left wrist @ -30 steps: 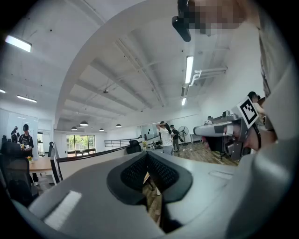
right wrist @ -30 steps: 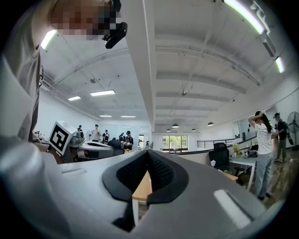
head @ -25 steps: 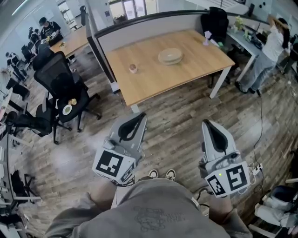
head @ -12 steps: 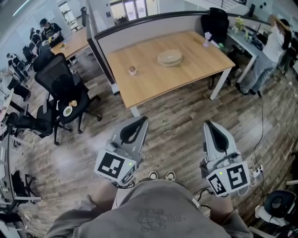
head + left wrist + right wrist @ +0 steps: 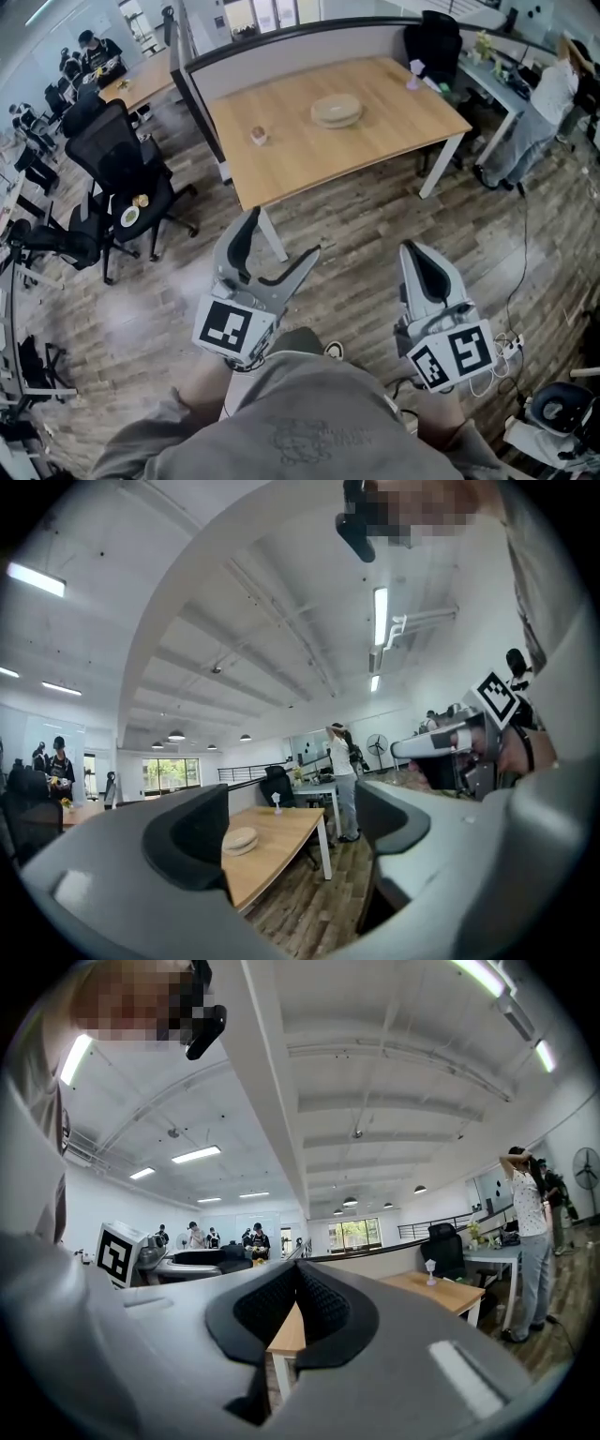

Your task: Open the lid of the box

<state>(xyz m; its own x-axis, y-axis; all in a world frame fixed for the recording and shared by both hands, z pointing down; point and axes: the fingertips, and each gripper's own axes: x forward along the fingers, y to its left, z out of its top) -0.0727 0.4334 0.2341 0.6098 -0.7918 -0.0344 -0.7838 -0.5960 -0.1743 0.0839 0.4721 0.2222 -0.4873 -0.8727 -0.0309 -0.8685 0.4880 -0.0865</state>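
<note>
The box (image 5: 337, 110) is a round, pale, flat container with its lid on, resting on the wooden table (image 5: 375, 141) well ahead of me. Both grippers hang close to my body over the floor, far short of the table. My left gripper (image 5: 279, 239) is opening its jaws wide, and nothing is between them. Through that gap in the left gripper view (image 5: 295, 832) the distant box (image 5: 239, 839) shows on the table. My right gripper (image 5: 415, 258) is shut and empty; its ribbed pads (image 5: 319, 1302) meet in the right gripper view.
A small pinkish object (image 5: 257, 136) and a little purple figure (image 5: 412, 75) also sit on the table. A dark divider panel (image 5: 281, 47) backs it. Black office chairs (image 5: 122, 159) stand at the left. A person (image 5: 553, 89) stands at the far right desk. A power strip (image 5: 511, 345) lies on the floor.
My left gripper's jaws have gone from shut to spread wide. The right gripper has stayed shut and has hardly moved.
</note>
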